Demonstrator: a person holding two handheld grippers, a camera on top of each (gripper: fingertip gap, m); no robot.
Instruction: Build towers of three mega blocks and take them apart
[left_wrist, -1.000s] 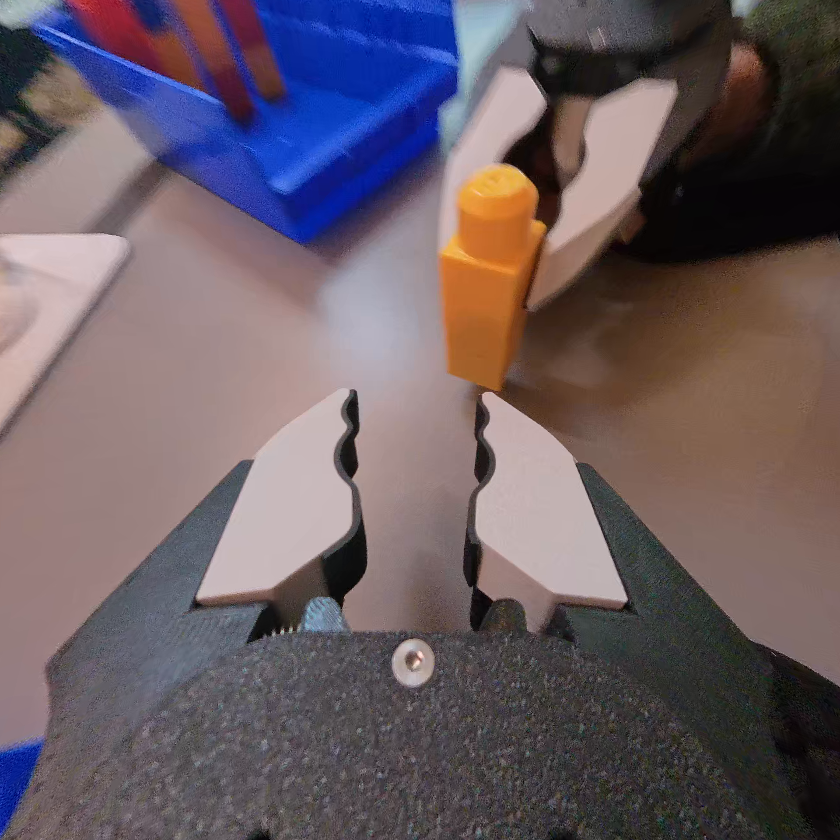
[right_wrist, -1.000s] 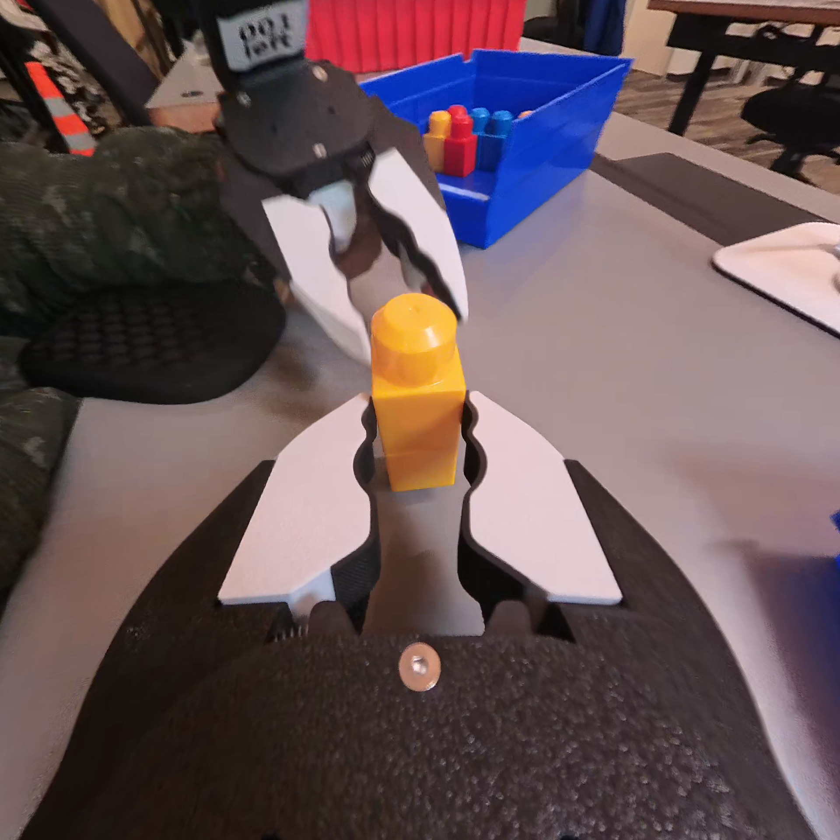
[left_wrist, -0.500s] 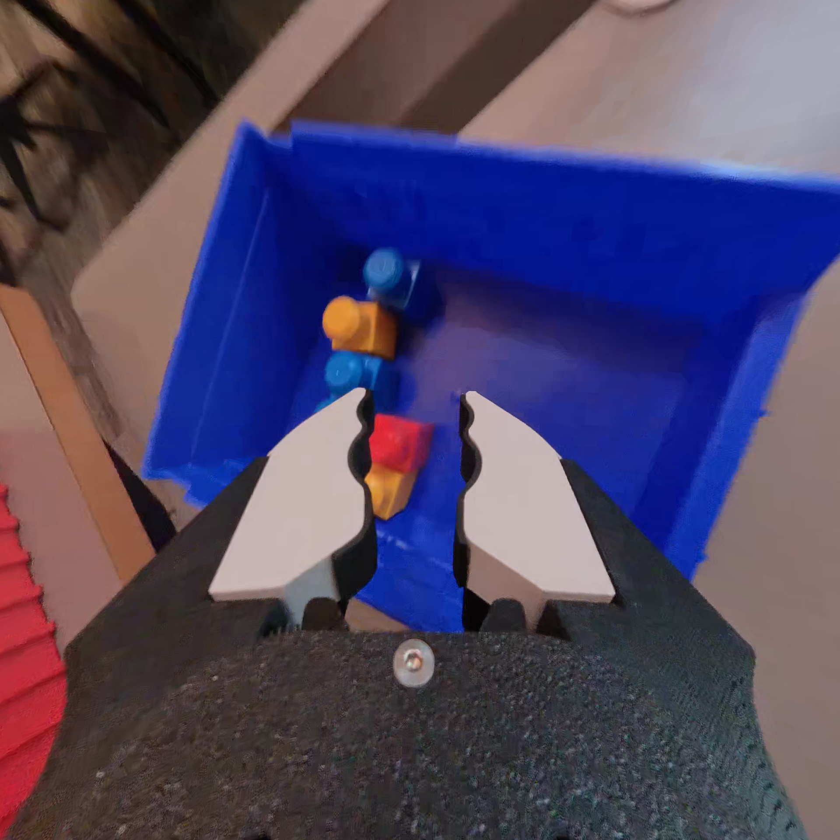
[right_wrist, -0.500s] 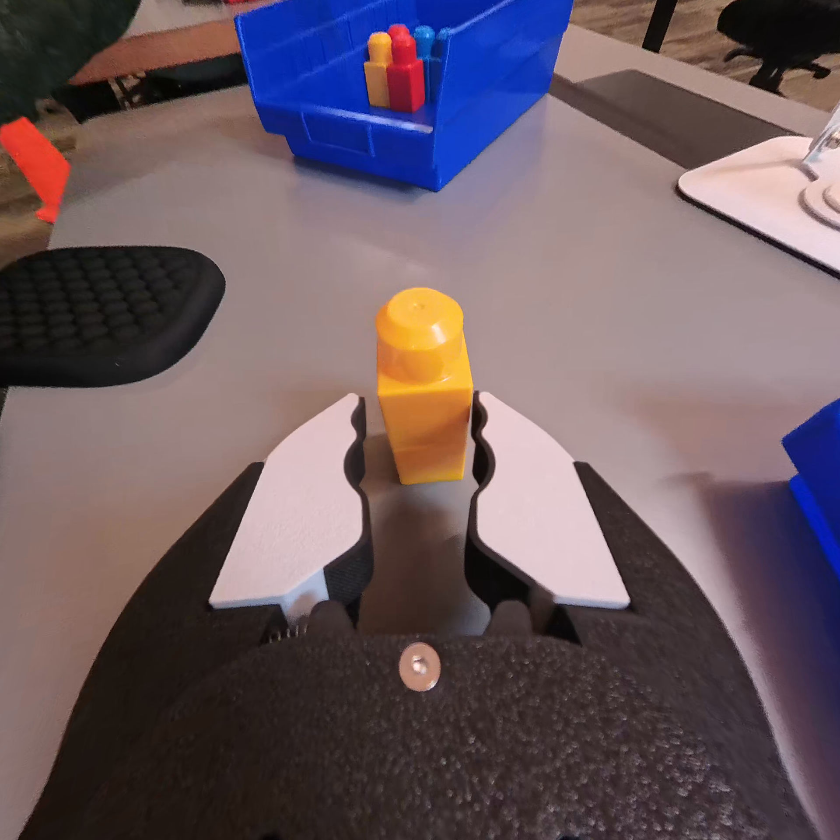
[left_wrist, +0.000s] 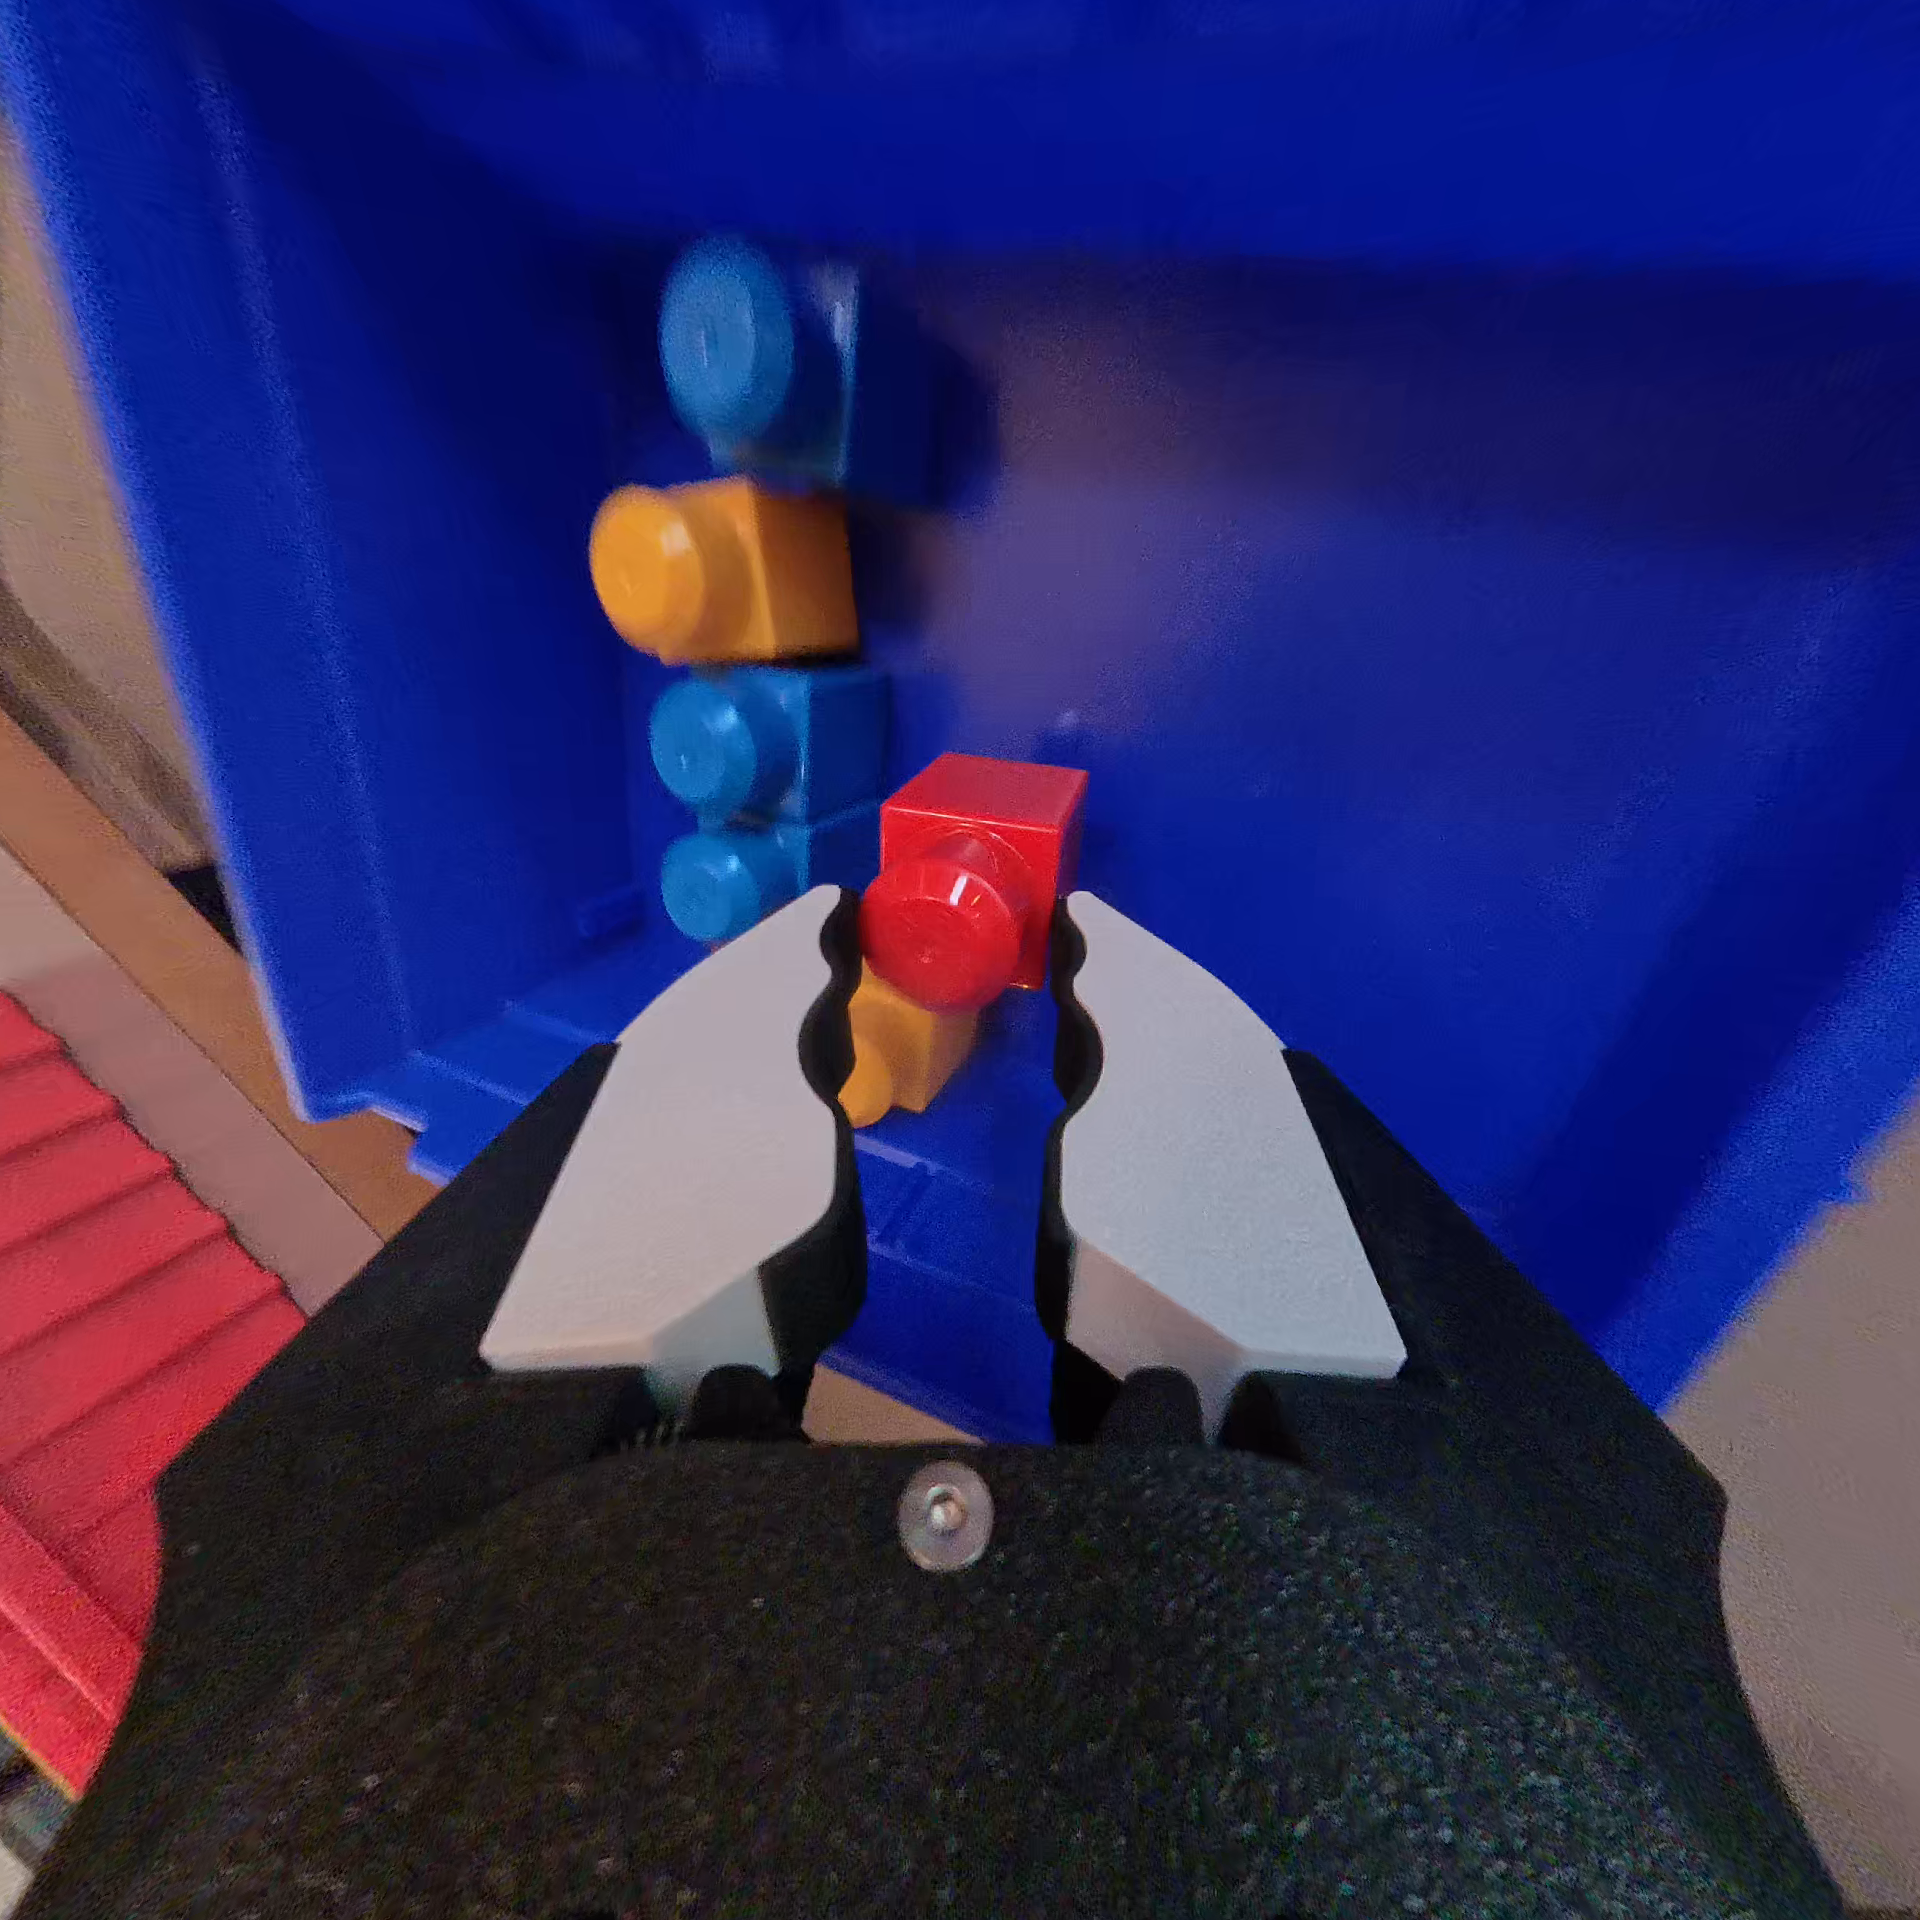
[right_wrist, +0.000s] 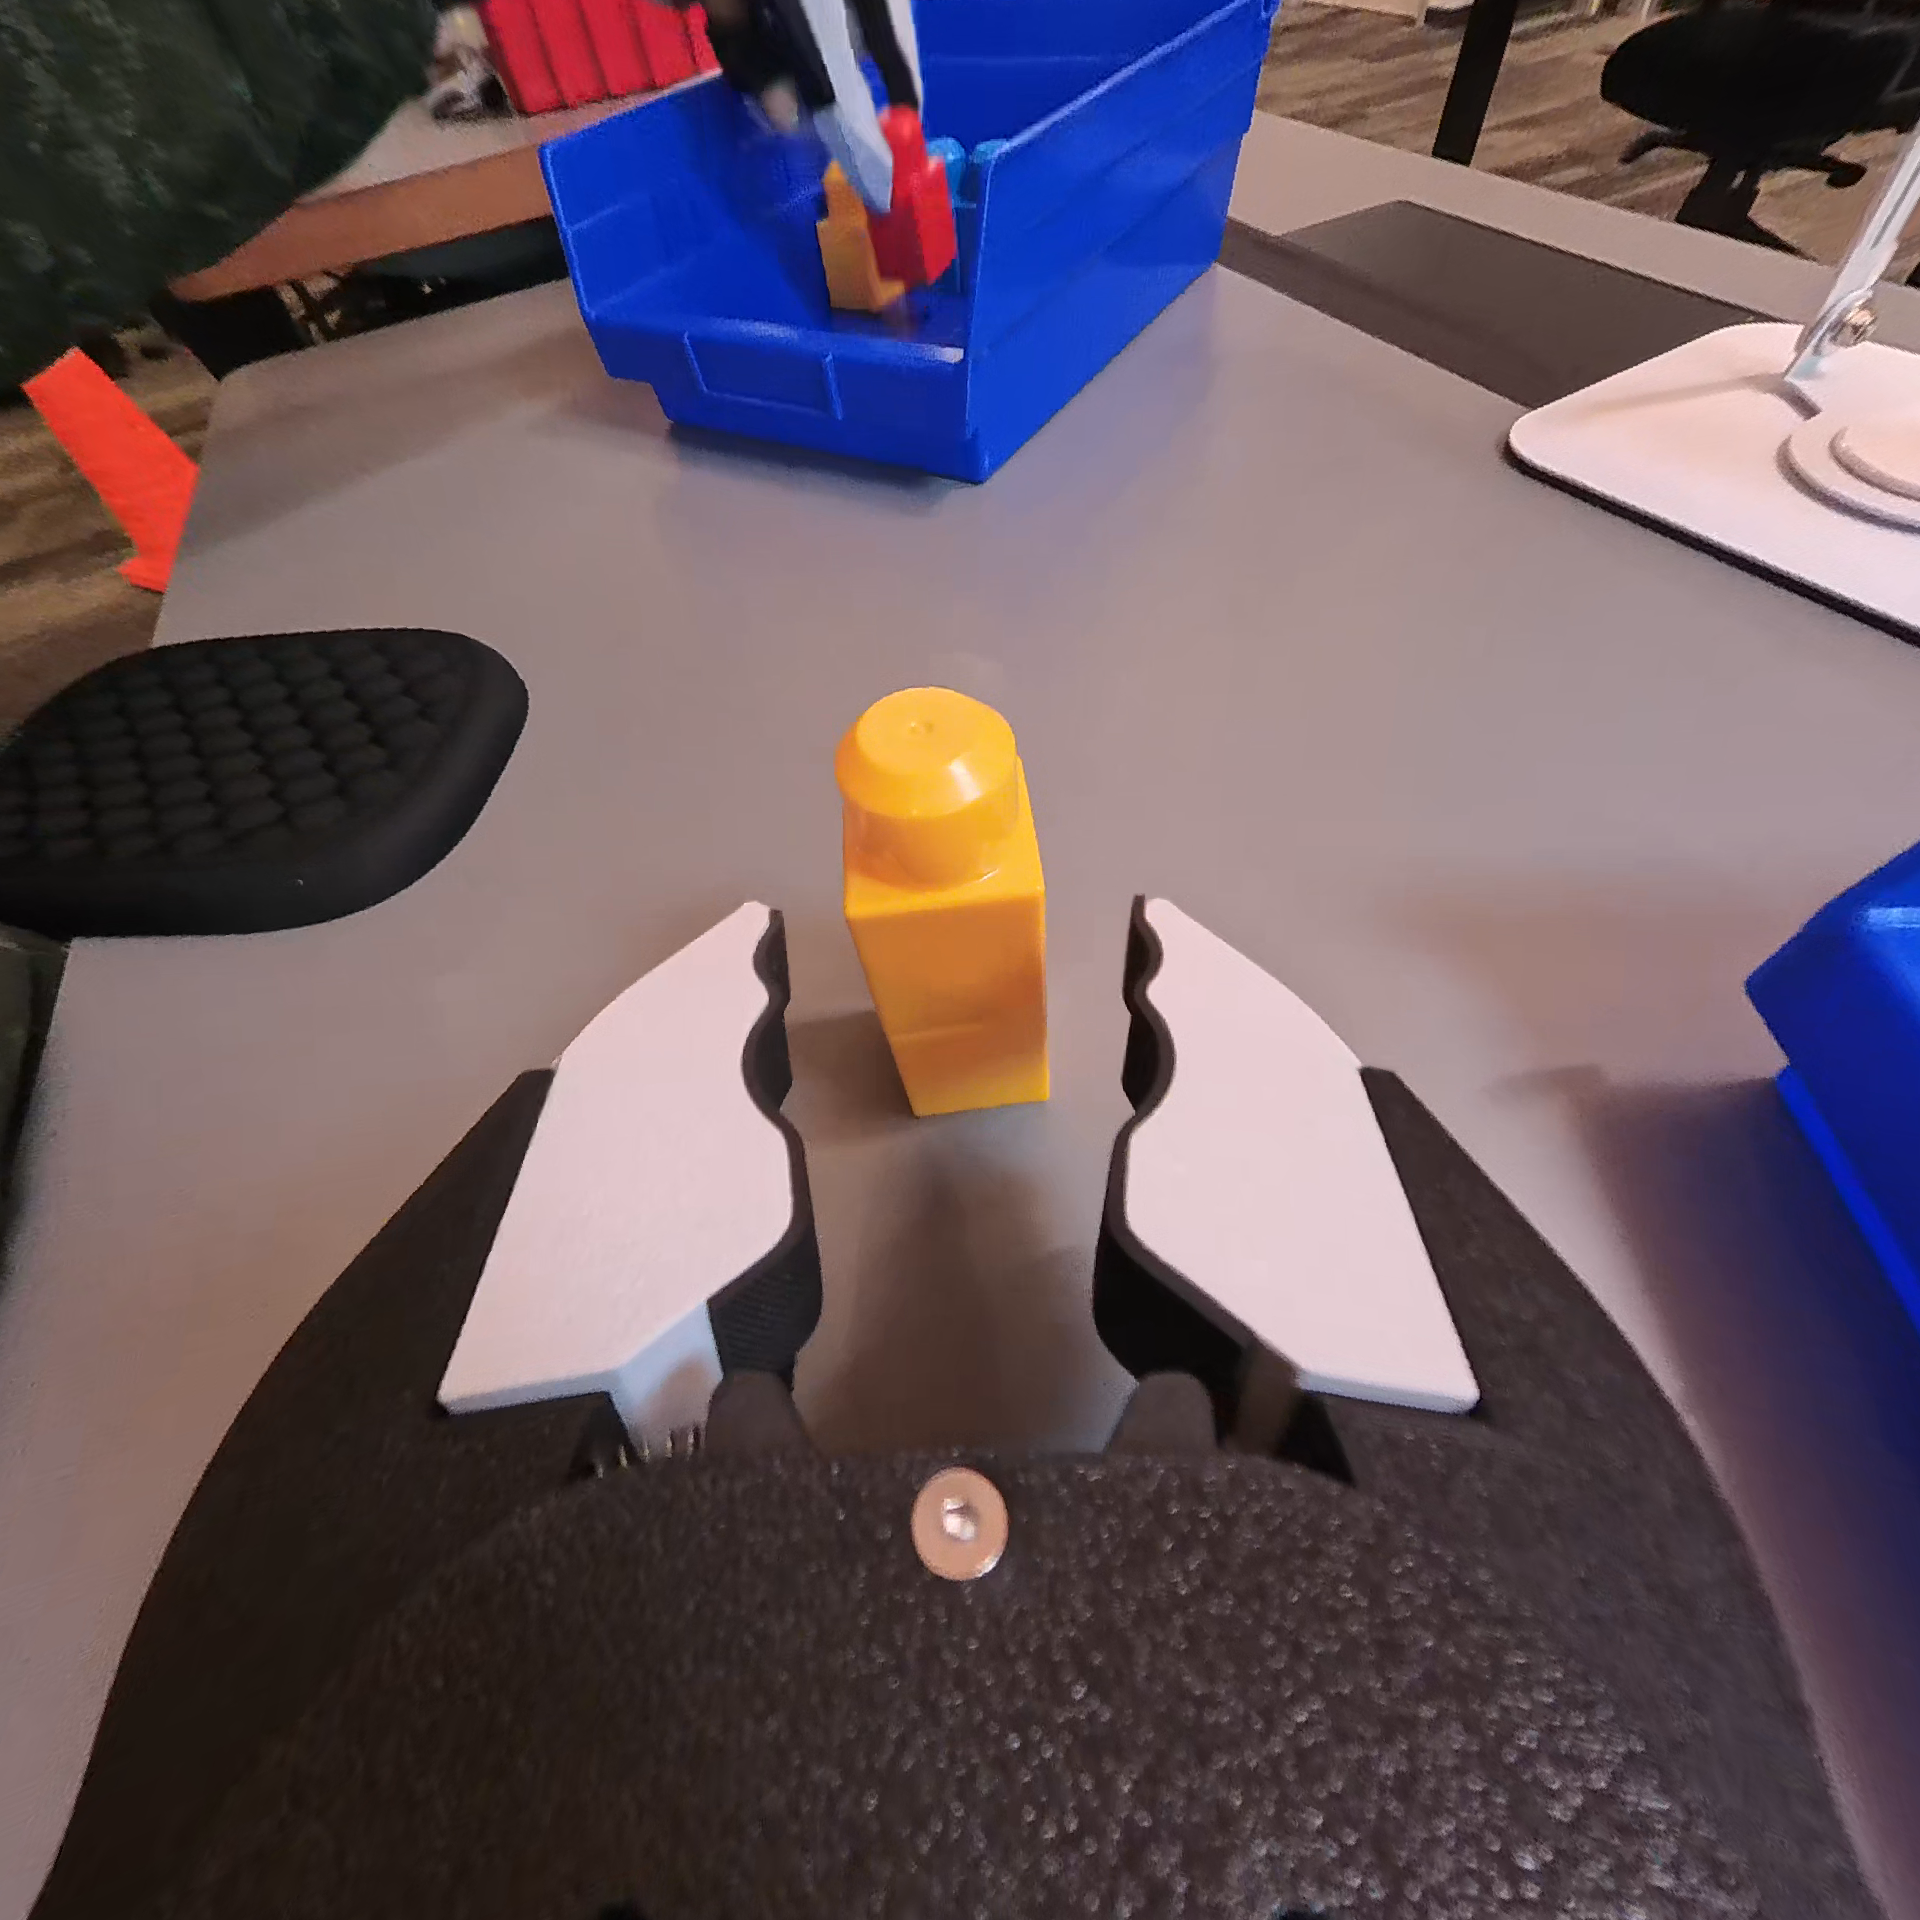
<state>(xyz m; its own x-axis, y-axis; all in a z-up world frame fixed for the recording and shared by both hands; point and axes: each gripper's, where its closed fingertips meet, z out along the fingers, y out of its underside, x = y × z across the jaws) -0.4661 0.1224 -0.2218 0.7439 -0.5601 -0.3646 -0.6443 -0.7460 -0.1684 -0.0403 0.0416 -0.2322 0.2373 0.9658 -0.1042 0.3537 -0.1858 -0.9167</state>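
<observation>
Left gripper (left_wrist: 940, 925) — jaws around the glossy red block (left_wrist: 971, 883), contact unclear; right gripper (right_wrist: 956, 961) gapes beside the orange tower (right_wrist: 945, 935) on the smooth bench (right_wrist: 1247, 644).

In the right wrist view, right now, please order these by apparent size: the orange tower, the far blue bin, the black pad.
1. far blue bin
2. black pad
3. orange tower
The tower stands nearest the camera, so its true size is likely smaller still.
</observation>
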